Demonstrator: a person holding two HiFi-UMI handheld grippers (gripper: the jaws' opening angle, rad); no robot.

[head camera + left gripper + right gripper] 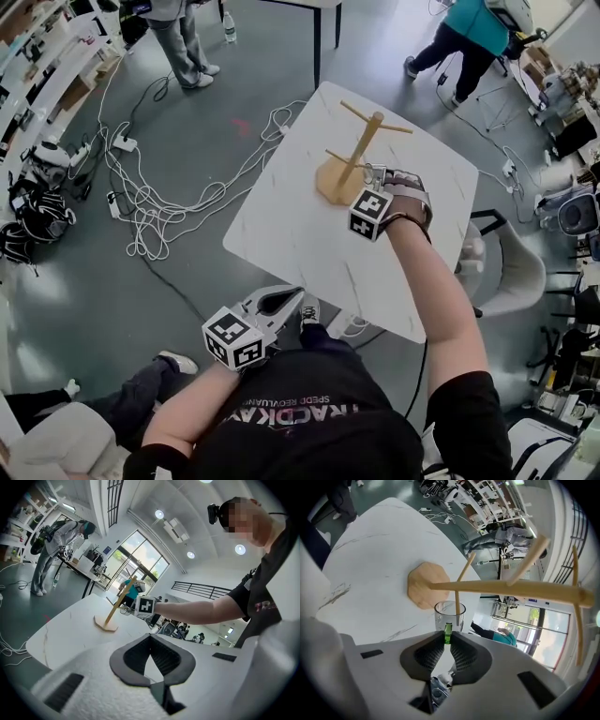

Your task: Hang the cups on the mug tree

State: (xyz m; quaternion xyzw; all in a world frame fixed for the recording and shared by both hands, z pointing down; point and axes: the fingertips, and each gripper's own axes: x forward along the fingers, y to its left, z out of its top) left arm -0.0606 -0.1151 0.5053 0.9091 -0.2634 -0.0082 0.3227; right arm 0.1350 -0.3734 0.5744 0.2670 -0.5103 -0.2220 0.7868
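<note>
The right tongs (pixel 448 639) are clamped on the green handle (pixel 448 633) of a clear glass cup (pixel 450 613). The cup is held just beyond the tong tips, beside the mug tree (pixel 497 588) on the counter (pixel 281 216). One peg (pixel 458 590) lines up with the cup's mouth. The left tongs (pixel 150 639) are closed and empty, near the person's torso.
</note>
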